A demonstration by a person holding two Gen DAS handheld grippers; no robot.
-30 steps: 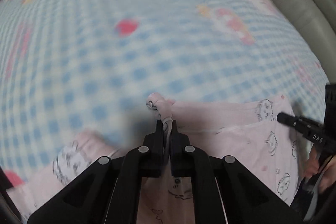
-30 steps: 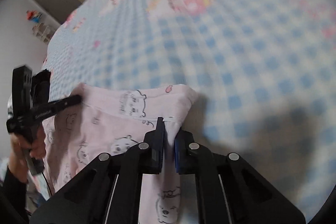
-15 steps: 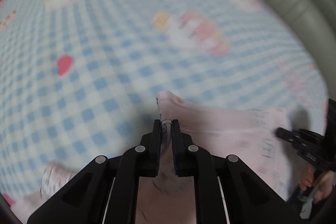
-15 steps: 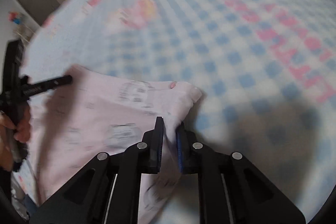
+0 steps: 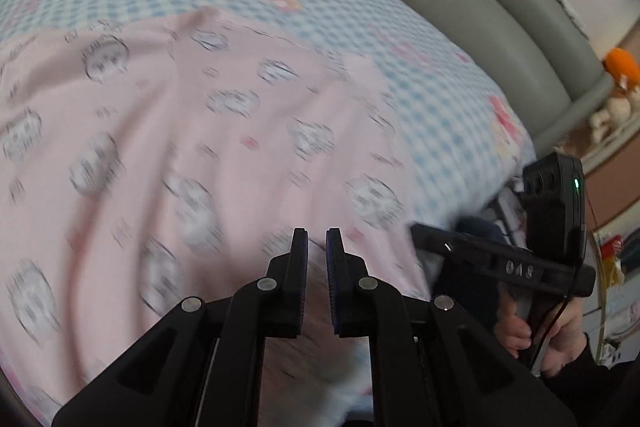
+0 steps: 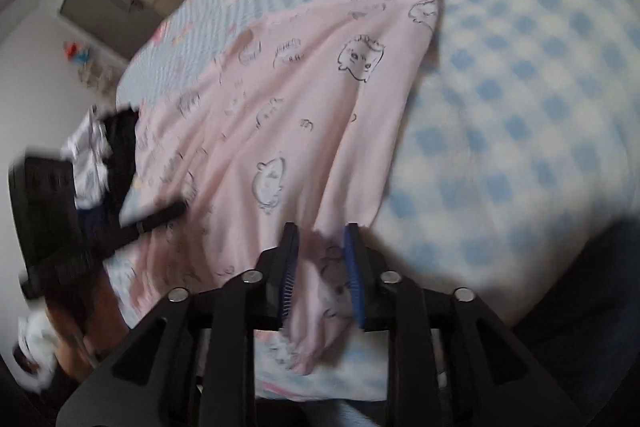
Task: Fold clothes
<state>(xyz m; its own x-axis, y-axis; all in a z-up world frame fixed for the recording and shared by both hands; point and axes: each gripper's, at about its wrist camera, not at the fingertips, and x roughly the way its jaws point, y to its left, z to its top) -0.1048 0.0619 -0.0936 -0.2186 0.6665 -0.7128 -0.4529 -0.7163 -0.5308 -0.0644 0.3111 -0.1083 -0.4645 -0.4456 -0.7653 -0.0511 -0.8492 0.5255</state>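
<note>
Since a second ago both grippers have drawn back toward the near bed edge and parted; then each pinched a corner of the pale pink cotton garment printed with cartoon animals (image 5: pixel 224 131), which now lies spread over the blue-and-white checked bedsheet (image 6: pixel 520 75). Left gripper (image 5: pixel 316 239): fingers slightly apart, nothing clearly held. Right gripper (image 6: pixel 320 239): fingers wide, cloth loose between them. Risk: hem overhanging the edge may slide off. Motion blur hides fold lines; near hem is cut off
</note>
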